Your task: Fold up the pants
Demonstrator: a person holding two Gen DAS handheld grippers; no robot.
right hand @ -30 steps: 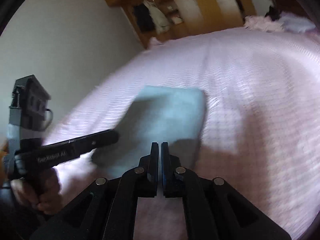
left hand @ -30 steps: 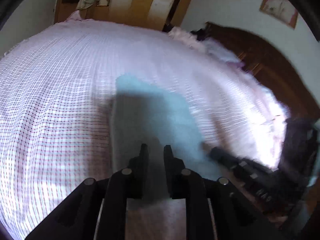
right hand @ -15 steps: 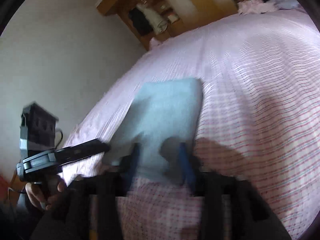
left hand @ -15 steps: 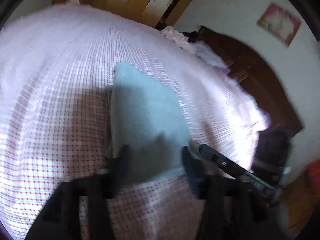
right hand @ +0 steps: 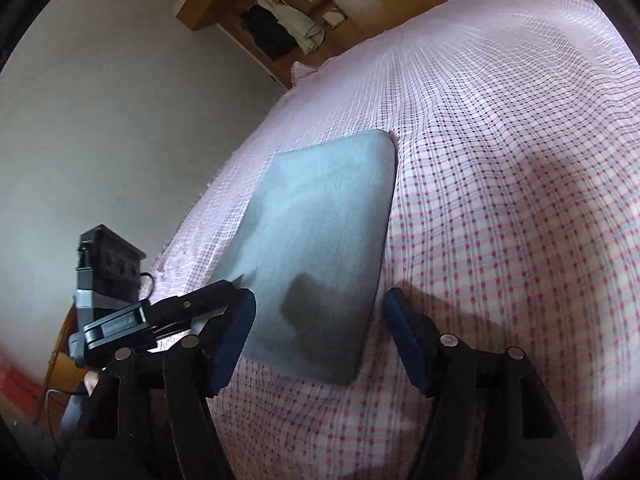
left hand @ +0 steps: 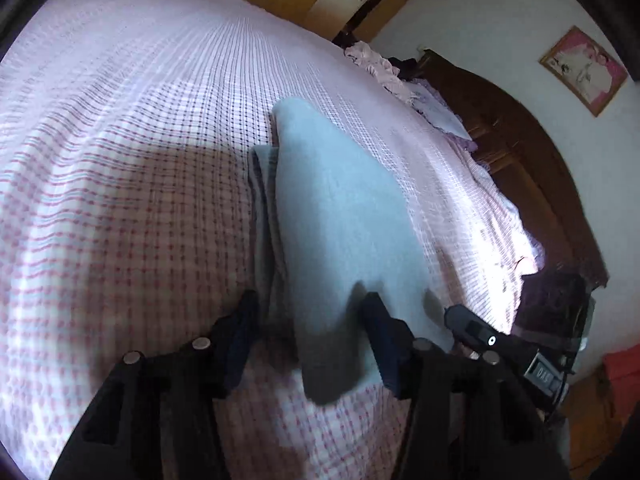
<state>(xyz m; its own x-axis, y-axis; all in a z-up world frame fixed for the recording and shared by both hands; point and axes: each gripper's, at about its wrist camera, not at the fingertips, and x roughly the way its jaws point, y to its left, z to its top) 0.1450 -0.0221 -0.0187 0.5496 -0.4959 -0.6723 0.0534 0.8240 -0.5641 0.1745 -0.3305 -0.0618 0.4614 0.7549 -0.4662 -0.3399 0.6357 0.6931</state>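
Note:
The light blue-grey pants (left hand: pixel 332 220) lie folded into a flat rectangle on the pink checked bedsheet (left hand: pixel 120 200); a second layer shows along their left side. My left gripper (left hand: pixel 310 308) hovers over their near end, its jaws apart and closing, the pads not pressing on the cloth. In the right wrist view the pants (right hand: pixel 320 240) show as a neat rectangle. My right gripper (right hand: pixel 319 300) is open over their near edge, one fingertip on each side of the fold. Each view shows the other gripper beside it: the right gripper (left hand: pixel 456 314) and the left gripper (right hand: pixel 216 292).
The bed's dark wooden headboard (left hand: pixel 520 152) stands at the right, with crumpled pink and purple clothes (left hand: pixel 384 68) near it. A wooden wardrobe (right hand: pixel 320 12) with hanging clothes is beyond the far end. The bed's left edge (right hand: pixel 188 224) runs close to a white wall.
Both grippers went from shut to open. They sank and drew in over the pants' near end, each rolling a little, and the pants now look larger in both views.

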